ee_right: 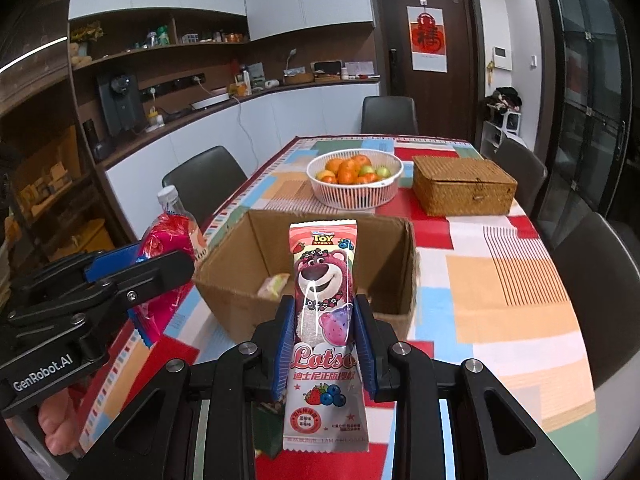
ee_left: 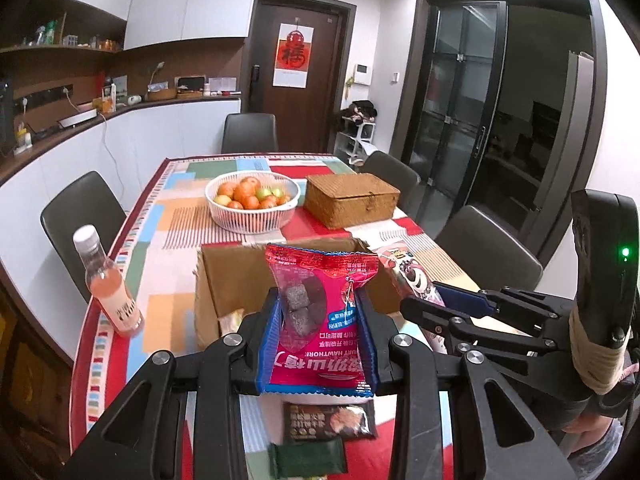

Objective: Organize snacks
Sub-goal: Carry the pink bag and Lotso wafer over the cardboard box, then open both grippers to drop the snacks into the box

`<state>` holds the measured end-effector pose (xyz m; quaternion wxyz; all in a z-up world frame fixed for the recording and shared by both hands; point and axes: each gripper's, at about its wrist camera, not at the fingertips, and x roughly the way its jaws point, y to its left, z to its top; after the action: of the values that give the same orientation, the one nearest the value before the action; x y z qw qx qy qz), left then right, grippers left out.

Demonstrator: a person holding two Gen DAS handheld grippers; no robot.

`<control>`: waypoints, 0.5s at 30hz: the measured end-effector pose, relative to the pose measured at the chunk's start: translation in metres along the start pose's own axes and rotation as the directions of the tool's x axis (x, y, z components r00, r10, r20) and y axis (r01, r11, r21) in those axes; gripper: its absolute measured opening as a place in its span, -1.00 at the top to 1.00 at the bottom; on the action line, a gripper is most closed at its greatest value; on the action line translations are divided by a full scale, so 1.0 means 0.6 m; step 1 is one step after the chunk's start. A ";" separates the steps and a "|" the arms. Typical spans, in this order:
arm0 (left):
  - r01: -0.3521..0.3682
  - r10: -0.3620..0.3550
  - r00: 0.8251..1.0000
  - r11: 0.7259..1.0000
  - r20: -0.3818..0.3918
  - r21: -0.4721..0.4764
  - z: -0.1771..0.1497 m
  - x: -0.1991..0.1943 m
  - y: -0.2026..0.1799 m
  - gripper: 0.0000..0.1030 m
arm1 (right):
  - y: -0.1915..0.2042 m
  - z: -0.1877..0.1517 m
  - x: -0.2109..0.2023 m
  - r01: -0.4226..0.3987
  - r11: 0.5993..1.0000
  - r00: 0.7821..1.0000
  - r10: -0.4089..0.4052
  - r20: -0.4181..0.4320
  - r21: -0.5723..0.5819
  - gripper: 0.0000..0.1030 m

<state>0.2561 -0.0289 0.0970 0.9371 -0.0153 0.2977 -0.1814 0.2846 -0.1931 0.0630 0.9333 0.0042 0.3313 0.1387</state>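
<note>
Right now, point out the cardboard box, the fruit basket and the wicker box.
cardboard box [ee_right: 320, 240], right wrist view, inner back wall.
fruit basket [ee_right: 356, 196], right wrist view, white front wall.
wicker box [ee_left: 352, 210], left wrist view, front side.

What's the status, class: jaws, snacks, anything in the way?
Left gripper shut on red hawthorn packet. Right gripper shut on Lotso packet. Both short of open cardboard box. Nothing blocking the box.

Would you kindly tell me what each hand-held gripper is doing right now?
Left hand-held gripper: closed on the red hawthorn snack packet.
Right hand-held gripper: closed on the Lotso snack packet.
</note>
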 end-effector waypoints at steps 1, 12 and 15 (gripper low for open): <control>-0.003 0.003 1.000 1.000 0.001 0.000 0.004 0.003 0.003 0.33 | 0.000 0.007 0.004 -0.002 1.000 1.000 0.002 0.002 0.000 0.42; -0.026 0.023 0.997 0.999 -0.070 -0.037 0.043 0.084 0.055 0.33 | -0.007 0.073 0.074 -0.014 1.000 0.999 0.015 -0.047 0.012 0.42; -0.026 0.021 0.994 0.998 -0.105 -0.054 0.047 0.111 0.067 0.33 | -0.010 0.084 0.095 -0.019 1.000 0.998 0.020 -0.062 0.024 0.42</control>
<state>0.3359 -0.0167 0.0778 0.9216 -0.0282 0.3513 -0.1626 0.3600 -0.1795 0.0666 0.9210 0.0138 0.3617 0.1441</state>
